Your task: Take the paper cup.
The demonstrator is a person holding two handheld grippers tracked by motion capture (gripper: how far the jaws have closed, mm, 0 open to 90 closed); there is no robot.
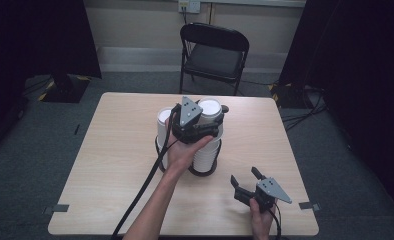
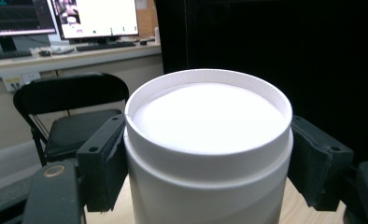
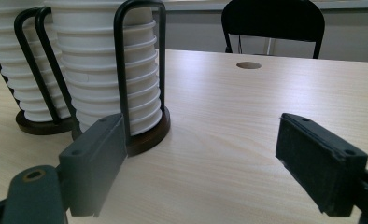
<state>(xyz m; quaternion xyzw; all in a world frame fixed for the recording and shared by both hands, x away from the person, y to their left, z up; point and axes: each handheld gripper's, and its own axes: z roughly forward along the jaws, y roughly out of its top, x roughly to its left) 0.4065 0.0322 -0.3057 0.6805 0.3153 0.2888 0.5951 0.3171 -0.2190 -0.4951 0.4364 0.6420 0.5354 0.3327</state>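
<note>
Left tool (image 2: 210,154) pinching top cup (image 2: 209,140), right tool (image 3: 215,163) spread over table (image 3: 229,140), holder's wire loop (image 3: 140,56) shown close.

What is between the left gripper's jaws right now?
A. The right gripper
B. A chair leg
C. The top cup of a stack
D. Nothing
C: in the left gripper view, both pads sit against the top cup; the left gripper is over the stacks.

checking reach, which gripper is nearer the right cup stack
Left. The left gripper has its jaws around the top of the right cup stack; the right gripper rests apart, nearer the person.
</note>
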